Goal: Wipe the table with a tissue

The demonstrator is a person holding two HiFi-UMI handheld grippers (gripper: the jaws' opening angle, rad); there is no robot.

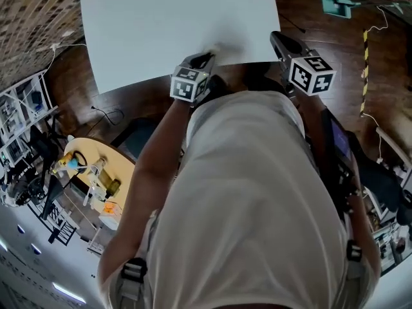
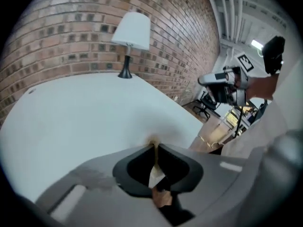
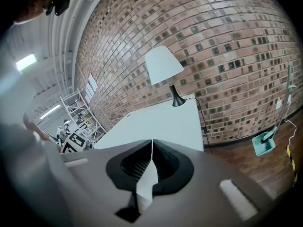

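Head view: left gripper (image 1: 207,58) at near edge of white table (image 1: 161,24), jaws closed on small pale wad, likely tissue (image 1: 219,47), pressed on tabletop. Right gripper (image 1: 277,40) closed, empty, off table's right edge. Wiping step seems in hand; next move needs sweep across surface with steady pressure.

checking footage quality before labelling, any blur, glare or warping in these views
Head view: fisheye bends the white table edges; the tissue at the left tongs washes out against it. Left gripper view: brick wall curves, close foreground soft. Right gripper view: strong barrel warp, lamp sharp, dark corners.
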